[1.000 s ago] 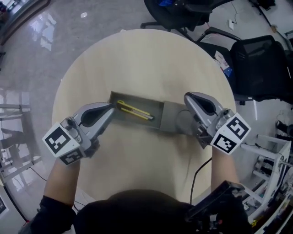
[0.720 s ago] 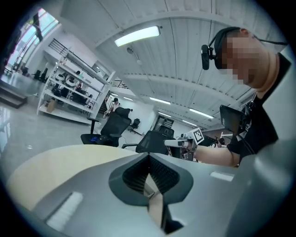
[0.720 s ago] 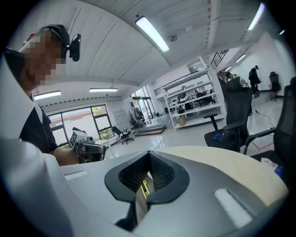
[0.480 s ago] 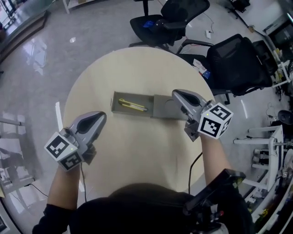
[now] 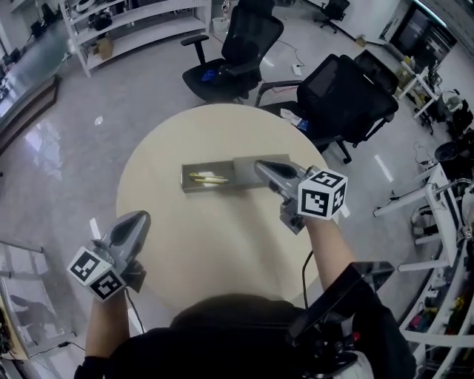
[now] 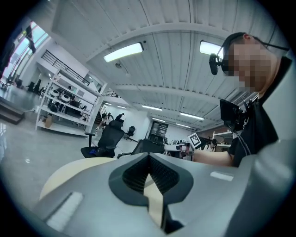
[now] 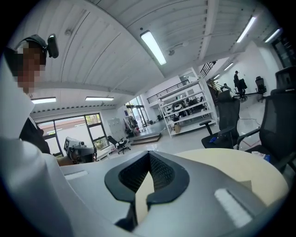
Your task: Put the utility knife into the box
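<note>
- Box point(image 5: 185, 179): its lid end lies under the right gripper's point(image 5: 261, 167) fingers, so its outline there is hidden.
- Utility knife point(image 5: 209, 178): just beyond those fingertips, too small to tell blade from handle.
- Table point(image 5: 222, 244): the near rim is covered by the person's body. In both gripper views it is mostly masked behind the fingers.
- Shelving point(image 5: 133, 22): far beyond the fingers, cut off by the top edge, with contents too small to tell.

One knife point(image 5: 209, 178), one box point(image 5: 221, 170) (two grippers point(image 5: 141, 217) point(image 5: 260, 165))

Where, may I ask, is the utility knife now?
Head view: the utility knife lies inside the grey box on the round table, left of the right gripper.
</note>
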`<state>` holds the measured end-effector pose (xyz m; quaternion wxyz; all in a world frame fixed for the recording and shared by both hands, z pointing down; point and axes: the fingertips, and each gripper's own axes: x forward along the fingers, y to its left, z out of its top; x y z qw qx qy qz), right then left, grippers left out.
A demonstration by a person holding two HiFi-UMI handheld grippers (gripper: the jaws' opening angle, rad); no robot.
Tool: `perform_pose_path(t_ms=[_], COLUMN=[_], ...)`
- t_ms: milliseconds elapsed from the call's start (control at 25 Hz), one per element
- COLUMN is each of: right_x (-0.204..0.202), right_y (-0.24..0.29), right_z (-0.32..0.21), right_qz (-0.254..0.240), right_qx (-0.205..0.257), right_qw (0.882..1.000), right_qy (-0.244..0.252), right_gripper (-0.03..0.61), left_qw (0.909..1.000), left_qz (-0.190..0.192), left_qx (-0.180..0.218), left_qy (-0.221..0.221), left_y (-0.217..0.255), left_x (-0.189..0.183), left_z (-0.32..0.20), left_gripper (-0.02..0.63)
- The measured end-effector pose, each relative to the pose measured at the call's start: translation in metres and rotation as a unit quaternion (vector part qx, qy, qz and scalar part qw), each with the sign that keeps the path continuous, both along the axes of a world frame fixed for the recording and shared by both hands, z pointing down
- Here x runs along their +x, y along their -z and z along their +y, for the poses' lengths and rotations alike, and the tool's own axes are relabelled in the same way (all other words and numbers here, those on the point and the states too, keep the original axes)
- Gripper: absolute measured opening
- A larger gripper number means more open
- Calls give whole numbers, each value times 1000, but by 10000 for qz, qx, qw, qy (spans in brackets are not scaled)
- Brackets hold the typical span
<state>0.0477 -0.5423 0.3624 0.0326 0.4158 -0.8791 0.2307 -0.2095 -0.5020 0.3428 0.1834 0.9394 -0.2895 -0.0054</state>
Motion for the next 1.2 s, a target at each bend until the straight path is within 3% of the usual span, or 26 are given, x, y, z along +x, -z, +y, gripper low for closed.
perform_pose_path(t_ms=[160,360,560,840,1200], right_x=[12,47,93,138,114], right_y=[14,42,44,42,64], right_z=[36,70,114,161,196], right_qz=[-51,47,14,-46,49], right_qx=[-8,301,362,400,658], right_qw=[10000,9992,9975,9961,9970], right_qy=[18,276,599,791,409], right_gripper=[14,14,14,14,12], left_qw=[9997,9980,9958,9969,9980], left_qz=[-26,91,333,121,228], left_qx=[153,260,152,233,443], left_qy=[180,571,843,739,392], left_y=[26,46,50,63,82], left_x=[2,33,86,159,128], left_z=[37,80,126,170,174], left_gripper=[0,0,0,0,0])
